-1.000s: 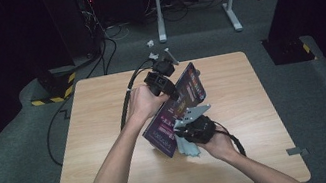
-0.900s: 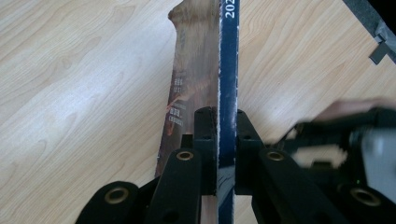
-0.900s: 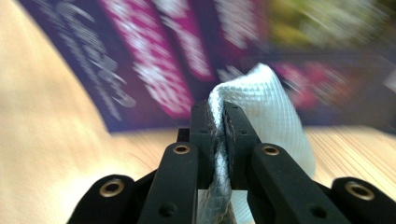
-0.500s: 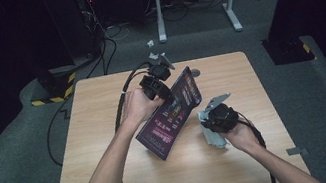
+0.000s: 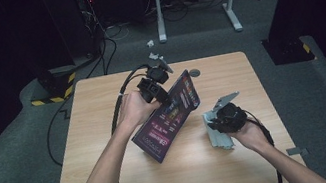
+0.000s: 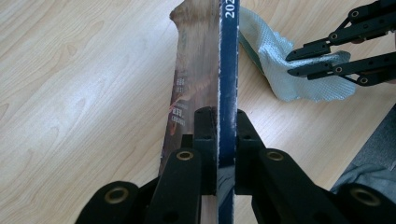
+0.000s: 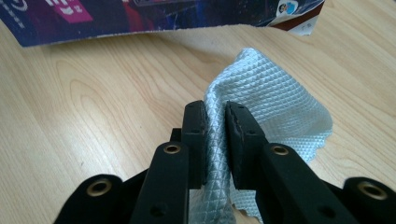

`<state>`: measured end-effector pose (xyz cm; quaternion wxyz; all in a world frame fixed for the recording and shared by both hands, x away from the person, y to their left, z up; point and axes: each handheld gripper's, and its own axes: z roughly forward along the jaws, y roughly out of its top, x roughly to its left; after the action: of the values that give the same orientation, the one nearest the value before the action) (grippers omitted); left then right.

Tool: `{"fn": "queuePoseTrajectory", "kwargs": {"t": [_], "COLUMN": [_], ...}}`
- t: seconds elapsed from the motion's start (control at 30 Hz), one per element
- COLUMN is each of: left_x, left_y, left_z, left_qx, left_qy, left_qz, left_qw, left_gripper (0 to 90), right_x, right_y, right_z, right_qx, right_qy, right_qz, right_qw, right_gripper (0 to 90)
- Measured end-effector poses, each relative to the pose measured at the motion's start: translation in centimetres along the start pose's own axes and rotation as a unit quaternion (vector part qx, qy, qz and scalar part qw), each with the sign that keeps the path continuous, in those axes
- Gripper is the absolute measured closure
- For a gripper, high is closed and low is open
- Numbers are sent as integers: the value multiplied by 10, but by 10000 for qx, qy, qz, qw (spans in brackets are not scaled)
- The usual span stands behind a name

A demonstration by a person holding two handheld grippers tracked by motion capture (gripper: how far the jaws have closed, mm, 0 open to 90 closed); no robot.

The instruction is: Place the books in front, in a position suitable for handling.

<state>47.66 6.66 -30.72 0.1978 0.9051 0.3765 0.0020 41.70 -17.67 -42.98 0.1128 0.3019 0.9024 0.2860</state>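
Jaws first: the left gripper (image 6: 218, 126) is clamped tight on the edge of a book (image 6: 212, 60), one black jaw on each cover, and the spine runs straight up the left gripper view. Over on the other hand, the right gripper (image 7: 215, 121) is pinched shut on a fold of pale blue cloth (image 7: 275, 107). The quilted weave bunches between the pads, and the loose end spreads on the wood beyond.

Pull back to the high view. The left gripper (image 5: 154, 87) holds the book (image 5: 168, 117) tilted, dark glossy cover facing the person, its lower corner down near the table (image 5: 103, 107) and its upper end raised toward the far side. The right gripper (image 5: 224, 117) sits off to the book's right, just apart from it, with the cloth (image 5: 219, 135) hanging under the hand and touching the tabletop.

So where are we? This looks like a wipe-down of the cover. Both grasps are made, the book is propped at a workable angle and the cloth is in hand. At this moment cloth and cover are not in contact. I can't tell from here whether the cover is already clean. What seems left is bringing the cloth across to the cover, or setting both things down if the wiping is finished.
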Motion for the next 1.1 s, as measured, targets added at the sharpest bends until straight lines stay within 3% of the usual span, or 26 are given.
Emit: {"fn": "queuePoseTrajectory", "kwargs": {"t": [0.37, 0.53, 0.83, 1.1], "left_x": [0, 2, 3, 3], "left_y": [-2, -6, -10, -12], "left_z": [0, 1, 0, 1], "left_qx": [-16, -1, 14, 49], "left_qy": [10, -27, -77, -77], "left_qz": [44, 26, 66, 123], "left_qw": [10000, 10000, 9999, 9999], "left_gripper": [832, 832, 832, 832], "right_x": [1, -5, -6, -11], "right_y": [-3, -6, -2, -1], "right_z": [8, 8, -4, -13], "right_qx": [188, 211, -42, -261], "right_qy": [122, 179, 156, 183], "right_qz": [-39, 99, -139, -188], "right_qw": [9997, 9996, 9998, 9993], "right_gripper": [745, 667, 598, 561]}}
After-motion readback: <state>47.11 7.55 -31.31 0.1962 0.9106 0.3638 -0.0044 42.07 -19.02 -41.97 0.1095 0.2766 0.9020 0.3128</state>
